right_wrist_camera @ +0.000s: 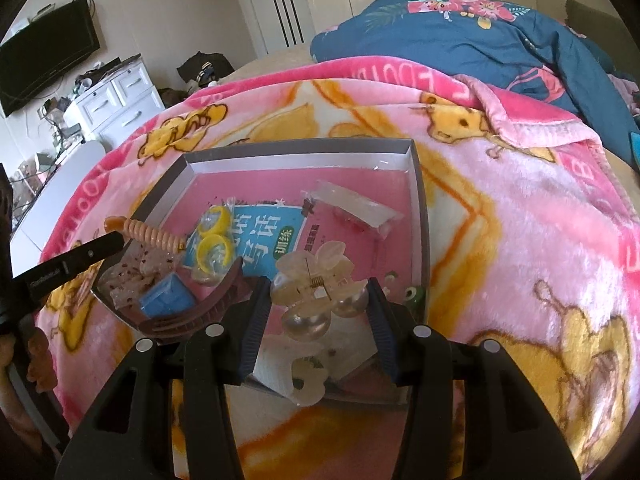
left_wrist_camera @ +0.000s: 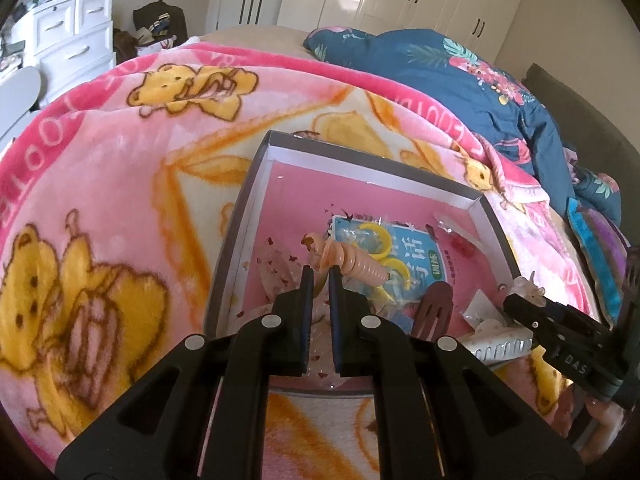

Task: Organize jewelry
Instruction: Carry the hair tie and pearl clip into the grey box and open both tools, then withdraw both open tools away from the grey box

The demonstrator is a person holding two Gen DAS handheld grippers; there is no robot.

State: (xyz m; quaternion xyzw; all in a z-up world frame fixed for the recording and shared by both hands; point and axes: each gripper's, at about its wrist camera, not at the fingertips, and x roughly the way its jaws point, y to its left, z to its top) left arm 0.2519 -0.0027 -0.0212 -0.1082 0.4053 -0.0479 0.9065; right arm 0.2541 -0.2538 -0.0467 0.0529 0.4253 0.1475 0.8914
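A grey box (left_wrist_camera: 237, 236) with a pink floor lies on the bear-print blanket. My left gripper (left_wrist_camera: 321, 273) is shut on a peach spiral hair tie (left_wrist_camera: 354, 261) and holds it over the box's left part. From the right wrist view the same hair tie (right_wrist_camera: 154, 235) juts out of the left gripper (right_wrist_camera: 105, 245) above the box (right_wrist_camera: 304, 157) wall. My right gripper (right_wrist_camera: 318, 287) is shut on a translucent flower-shaped claw clip (right_wrist_camera: 320, 266) with pearl balls, over the box's near side. The left wrist view shows that clip (left_wrist_camera: 529, 285) at the right gripper's (left_wrist_camera: 520, 302) tip.
Inside the box lie a blue card (right_wrist_camera: 264, 236), bagged yellow rings (right_wrist_camera: 211, 242), a brown comb clip (right_wrist_camera: 200, 314), a small blue box (right_wrist_camera: 166, 300), a clear packet (right_wrist_camera: 356, 206), a white claw clip (right_wrist_camera: 286, 368) and green pieces (right_wrist_camera: 412, 294). A dark floral quilt (right_wrist_camera: 480, 32) is heaped behind.
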